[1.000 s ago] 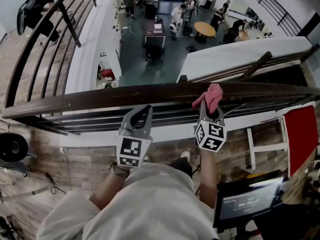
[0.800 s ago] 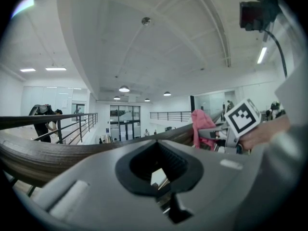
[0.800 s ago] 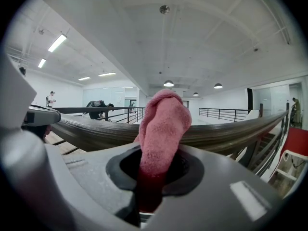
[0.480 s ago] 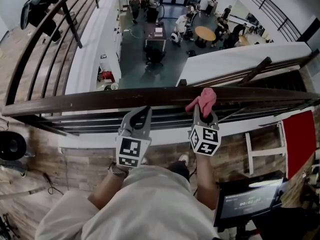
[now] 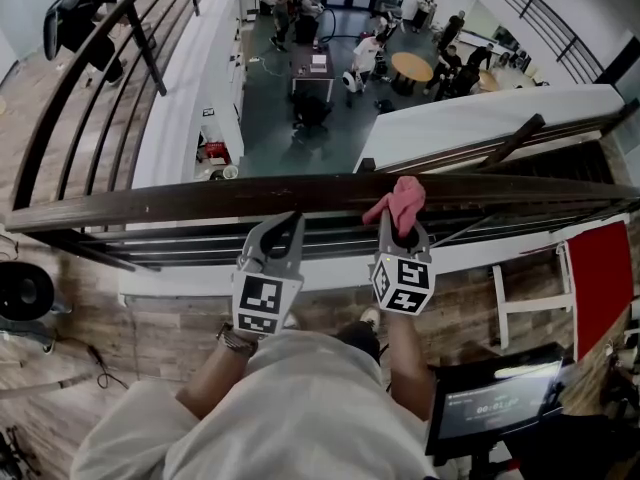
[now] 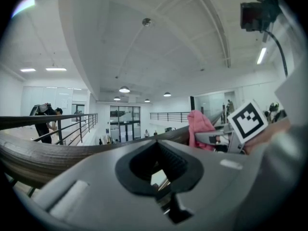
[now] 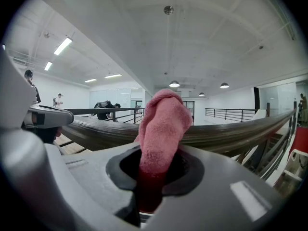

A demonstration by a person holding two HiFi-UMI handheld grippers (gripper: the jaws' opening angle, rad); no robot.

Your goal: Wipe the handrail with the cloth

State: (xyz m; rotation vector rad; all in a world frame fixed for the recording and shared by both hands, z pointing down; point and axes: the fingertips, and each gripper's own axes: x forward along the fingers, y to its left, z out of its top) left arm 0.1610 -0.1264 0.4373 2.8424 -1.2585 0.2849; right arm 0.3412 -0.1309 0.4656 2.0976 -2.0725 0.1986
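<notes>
A dark wooden handrail (image 5: 200,200) runs left to right across the head view, over a balcony edge. My right gripper (image 5: 399,230) is shut on a pink cloth (image 5: 400,202), which rests on top of the rail right of its middle. The right gripper view has the cloth (image 7: 163,124) rising from the closed jaws with the handrail (image 7: 231,136) just behind it. My left gripper (image 5: 283,224) hangs just below the rail, left of the right one, shut with nothing in it. The left gripper view shows the handrail (image 6: 43,155) and the cloth (image 6: 199,129) at the right.
Metal bars (image 5: 200,240) run under the rail. Beyond it is a drop to a lower floor with people, a round table (image 5: 410,67) and desks. A red-topped stool (image 5: 598,278) and a screen (image 5: 495,398) stand at my right. A person (image 5: 80,18) stands at the far left.
My right gripper has slid the pink cloth leftward along the handrail, toward the left gripper. The left gripper has stayed put.
</notes>
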